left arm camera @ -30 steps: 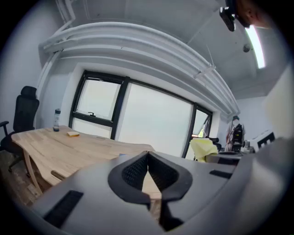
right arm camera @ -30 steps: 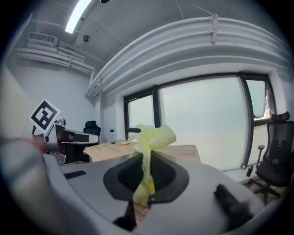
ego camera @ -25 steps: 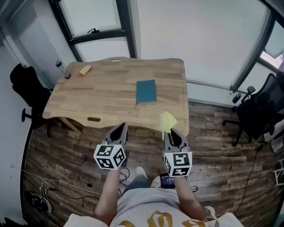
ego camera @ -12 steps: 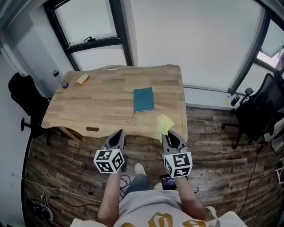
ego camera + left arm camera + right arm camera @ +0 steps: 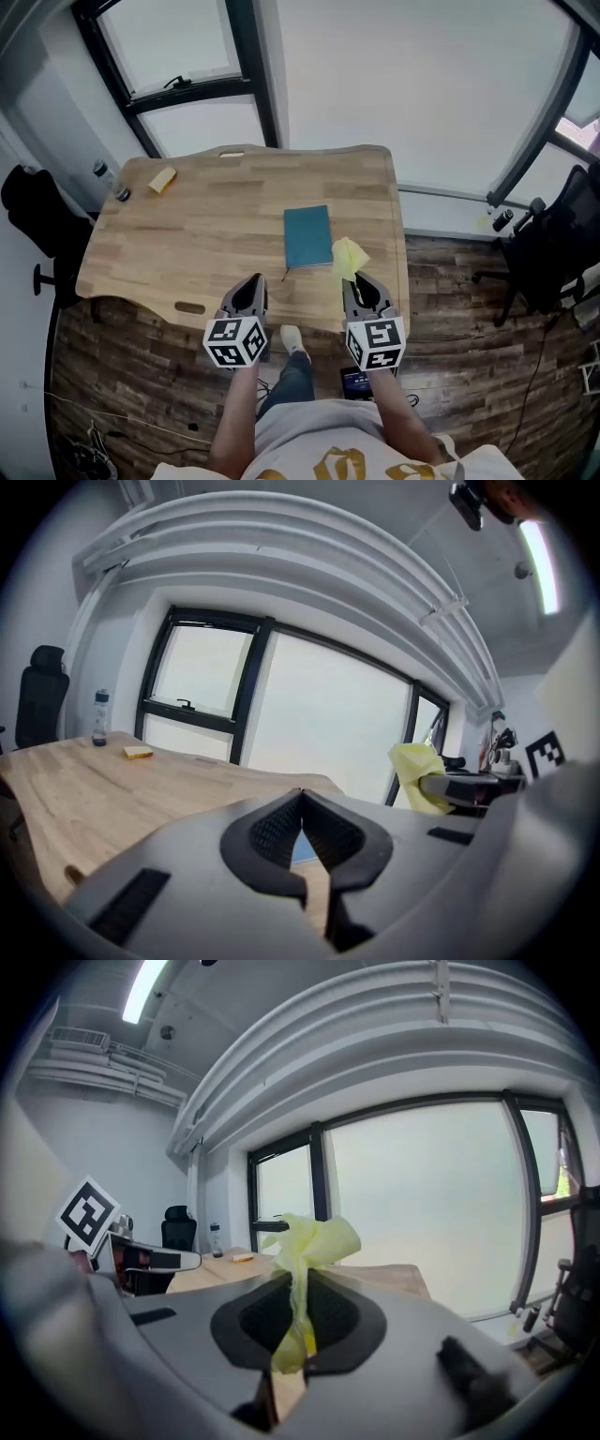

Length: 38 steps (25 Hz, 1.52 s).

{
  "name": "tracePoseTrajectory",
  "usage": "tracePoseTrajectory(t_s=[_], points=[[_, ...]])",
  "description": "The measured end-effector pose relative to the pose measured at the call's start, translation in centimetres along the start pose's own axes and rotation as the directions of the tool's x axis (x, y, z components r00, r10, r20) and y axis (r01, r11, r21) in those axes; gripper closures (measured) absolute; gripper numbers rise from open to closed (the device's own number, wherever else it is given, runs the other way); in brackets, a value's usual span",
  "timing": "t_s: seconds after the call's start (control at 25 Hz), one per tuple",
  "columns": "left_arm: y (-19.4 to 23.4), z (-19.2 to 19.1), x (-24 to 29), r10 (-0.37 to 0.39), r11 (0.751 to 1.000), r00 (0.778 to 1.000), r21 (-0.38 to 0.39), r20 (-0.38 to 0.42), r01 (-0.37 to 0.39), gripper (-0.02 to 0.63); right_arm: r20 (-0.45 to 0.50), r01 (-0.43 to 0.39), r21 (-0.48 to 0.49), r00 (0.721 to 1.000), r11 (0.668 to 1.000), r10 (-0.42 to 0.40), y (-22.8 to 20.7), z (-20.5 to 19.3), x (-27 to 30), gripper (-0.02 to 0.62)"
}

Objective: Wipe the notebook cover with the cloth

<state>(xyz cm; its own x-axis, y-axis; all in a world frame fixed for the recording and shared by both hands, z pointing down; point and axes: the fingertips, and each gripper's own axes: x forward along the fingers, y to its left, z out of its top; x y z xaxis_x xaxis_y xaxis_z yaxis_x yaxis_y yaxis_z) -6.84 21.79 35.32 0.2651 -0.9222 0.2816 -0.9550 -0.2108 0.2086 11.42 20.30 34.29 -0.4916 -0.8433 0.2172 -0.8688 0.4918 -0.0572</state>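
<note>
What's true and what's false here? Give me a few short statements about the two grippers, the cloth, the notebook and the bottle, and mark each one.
1. The right gripper is shut on the yellow cloth. True.
2. The left gripper holds the notebook. False: its jaws are together with nothing between them, and the teal notebook lies on the wooden table.
3. The notebook is closed. True.
4. The bottle stands right beside the notebook. False: it stands at the table's far left corner, near a small yellow block, well apart from the notebook.
</note>
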Motion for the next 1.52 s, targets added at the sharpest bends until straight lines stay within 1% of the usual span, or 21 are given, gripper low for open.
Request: tracePoseTrajectory(t_s=[0.08, 0.16, 0.2, 0.32, 0.44, 0.56, 0.68, 0.8, 0.88, 1.12, 1.28, 1.4, 1.52], points=[[1.1, 1.3, 3.7, -0.014, 0.999, 1.000, 0.044, -0.015, 0.015, 0.592, -0.019, 0.017, -0.004, 1.000, 1.000, -0.017, -1.0, 0.6, 3.7, 0.558], [2.5, 2.4, 7.2, -0.036, 0.994, 0.998, 0.098, -0.045, 0.040, 0.592, -0.044, 0.036, -0.002, 0.998, 0.999, -0.036, -1.9, 1.0, 7.5, 0.558], [3.3, 2.9, 8.8, -0.047, 0.992, 0.997, 0.112, -0.060, 0.054, 0.592, -0.059, 0.045, -0.001, 0.997, 0.999, -0.045, -2.3, 1.1, 9.4, 0.558], [5.7, 4.0, 13.7, -0.076, 0.992, 0.993, 0.098, -0.091, 0.085, 0.592, -0.101, 0.077, -0.001, 0.992, 0.997, -0.077, -3.8, 1.5, 14.4, 0.558], [7.7, 4.4, 18.0, -0.068, 0.992, 0.991, 0.100, -0.118, 0.080, 0.592, -0.135, 0.116, 0.002, 0.984, 0.993, -0.115, -5.5, 1.2, 18.1, 0.558], [8.8, 3.9, 21.3, -0.080, 0.990, 0.987, 0.101, -0.139, 0.094, 0.592, -0.187, 0.159, 0.000, 0.970, 0.987, -0.156, -7.1, -0.4, 21.1, 0.558], [8.9, 2.6, 24.1, -0.122, 0.987, 0.978, 0.079, -0.171, 0.137, 0.592, -0.240, 0.185, -0.015, 0.953, 0.983, -0.183, -8.5, -2.2, 22.7, 0.558], [8.8, 1.2, 25.6, -0.159, 0.985, 0.966, 0.038, -0.203, 0.170, 0.592, -0.274, 0.199, -0.017, 0.941, 0.980, -0.196, -9.2, -3.5, 23.2, 0.558], [8.7, 0.2, 26.3, -0.161, 0.985, 0.962, 0.033, -0.220, 0.172, 0.592, -0.292, 0.194, -0.013, 0.938, 0.981, -0.189, -9.7, -4.2, 23.5, 0.558], [9.7, -2.6, 26.9, -0.103, 0.994, 0.956, -0.006, -0.276, 0.106, 0.591, -0.326, 0.115, -0.009, 0.939, 0.993, -0.111, -9.7, -6.0, 25.0, 0.558], [9.5, -3.7, 26.4, -0.095, 0.995, 0.951, -0.022, -0.295, 0.093, 0.591, -0.338, 0.074, 0.000, 0.939, 0.997, -0.070, -9.7, -7.0, 25.5, 0.558], [9.6, -5.1, 26.7, -0.071, 0.997, 0.950, -0.040, -0.304, 0.061, 0.591, -0.345, 0.051, -0.006, 0.937, 0.999, -0.050, -9.7, -7.8, 25.8, 0.558], [9.7, -6.4, 27.0, -0.055, 0.998, 0.943, -0.051, -0.329, 0.040, 0.591, -0.359, 0.040, -0.019, 0.932, 0.999, -0.044, -9.7, -8.6, 25.8, 0.558]])
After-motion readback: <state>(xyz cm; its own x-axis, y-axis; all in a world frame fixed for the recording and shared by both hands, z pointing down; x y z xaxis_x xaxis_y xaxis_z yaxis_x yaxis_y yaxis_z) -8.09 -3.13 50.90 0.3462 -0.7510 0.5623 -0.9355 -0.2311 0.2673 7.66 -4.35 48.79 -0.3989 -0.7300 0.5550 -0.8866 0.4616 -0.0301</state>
